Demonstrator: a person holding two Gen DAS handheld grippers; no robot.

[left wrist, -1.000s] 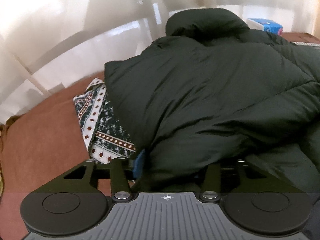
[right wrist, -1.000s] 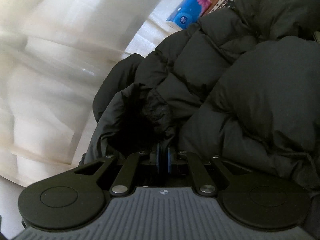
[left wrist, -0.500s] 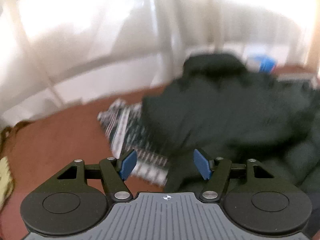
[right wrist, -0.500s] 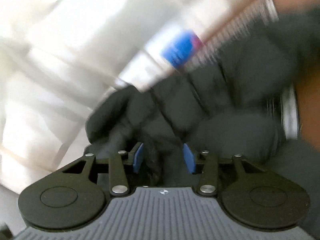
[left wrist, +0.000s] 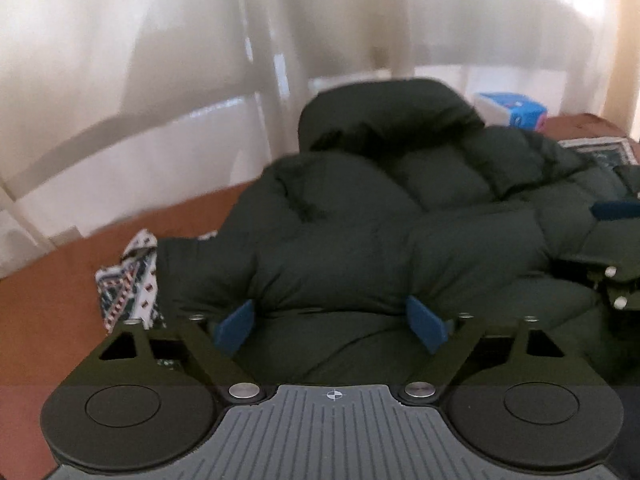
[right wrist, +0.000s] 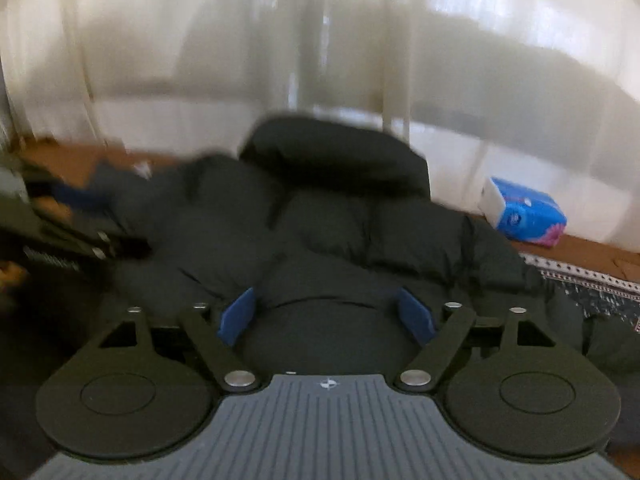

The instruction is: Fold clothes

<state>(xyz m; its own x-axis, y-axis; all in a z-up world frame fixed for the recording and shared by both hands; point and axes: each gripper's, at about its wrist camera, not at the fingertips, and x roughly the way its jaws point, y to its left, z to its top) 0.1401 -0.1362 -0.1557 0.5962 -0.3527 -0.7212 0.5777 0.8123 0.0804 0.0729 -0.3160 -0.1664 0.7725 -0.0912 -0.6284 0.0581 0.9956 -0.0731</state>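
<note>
A dark green puffer jacket point(left wrist: 380, 240) lies bunched on a reddish-brown surface point(left wrist: 60, 304), its collar rolled up at the far end. My left gripper point(left wrist: 330, 324) hovers over its near edge, jaws opening wide, blue pads point(left wrist: 234, 322) apart and pressing on nothing. The right wrist view shows the same jacket point(right wrist: 340, 240) from the other side. My right gripper point(right wrist: 328, 318) is also opening above it, pads point(right wrist: 416, 316) clear of the fabric. The right gripper's blue pad and linkage point(left wrist: 612, 240) show at the left wrist view's right edge.
A patterned knit garment point(left wrist: 132, 280) sticks out from under the jacket's left side. A blue tissue pack point(right wrist: 524, 212) sits at the back right by sheer white curtains point(right wrist: 280, 40). A patterned cloth point(right wrist: 592, 284) lies to the jacket's right.
Both grippers let go of the jacket and opened wide. The right one rolled upright and pulled back and up. The left one drew back, then came in again over the jacket's near edge.
</note>
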